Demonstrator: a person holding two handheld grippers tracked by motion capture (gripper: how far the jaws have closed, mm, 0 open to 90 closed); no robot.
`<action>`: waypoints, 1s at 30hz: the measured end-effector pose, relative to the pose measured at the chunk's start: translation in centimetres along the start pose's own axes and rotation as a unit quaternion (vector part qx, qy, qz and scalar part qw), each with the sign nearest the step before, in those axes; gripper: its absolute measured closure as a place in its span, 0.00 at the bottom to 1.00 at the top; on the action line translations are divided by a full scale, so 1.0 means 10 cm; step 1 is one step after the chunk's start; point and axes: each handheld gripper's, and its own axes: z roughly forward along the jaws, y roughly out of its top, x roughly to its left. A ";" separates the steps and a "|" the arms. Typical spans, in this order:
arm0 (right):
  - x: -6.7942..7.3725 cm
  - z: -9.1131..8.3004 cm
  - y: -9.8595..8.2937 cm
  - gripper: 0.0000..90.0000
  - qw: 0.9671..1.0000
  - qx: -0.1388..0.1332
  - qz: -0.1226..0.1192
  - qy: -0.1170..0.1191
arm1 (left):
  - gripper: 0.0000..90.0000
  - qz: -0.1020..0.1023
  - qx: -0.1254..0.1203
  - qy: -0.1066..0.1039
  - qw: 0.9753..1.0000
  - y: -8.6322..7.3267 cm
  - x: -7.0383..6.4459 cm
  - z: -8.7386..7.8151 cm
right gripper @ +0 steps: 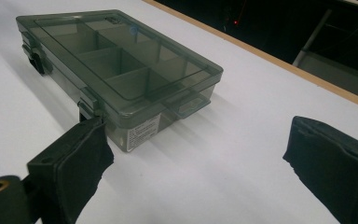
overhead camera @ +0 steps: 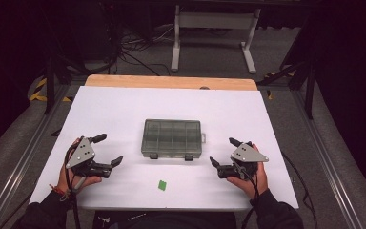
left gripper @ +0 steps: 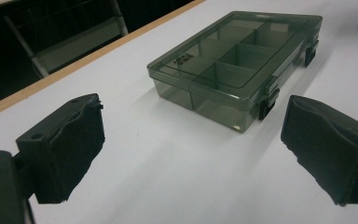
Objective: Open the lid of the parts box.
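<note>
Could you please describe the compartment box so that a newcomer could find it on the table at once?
Look at the white table: the box lies flat at its middle, between the two open claws. It is smoky, see-through plastic with a closed lid, inner dividers and two dark latches on its near edge. The green piece nearby is small, flat and opaque.

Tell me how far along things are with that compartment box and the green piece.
Nothing looks done yet. The compartment box sits lid down, both front latches apparently shut. The left hand-held gripper and right hand-held gripper flank it, open and empty. The green piece lies loose on the table. Opening the box and loading probably remain.
</note>
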 end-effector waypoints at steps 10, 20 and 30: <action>0.02 0.06 -0.02 0.06 1.000 0.017 -0.008 -0.003 | 0.07 -0.006 0.011 -0.015 1.000 -0.03 0.00 0.09; -0.02 0.05 -0.03 0.07 1.000 0.021 0.008 -0.006 | 0.09 -0.006 0.036 -0.032 0.999 -0.03 -0.03 0.22; -0.02 0.07 -0.03 0.06 1.000 0.024 0.007 -0.006 | 0.09 -0.001 0.042 -0.039 0.998 -0.02 -0.06 0.28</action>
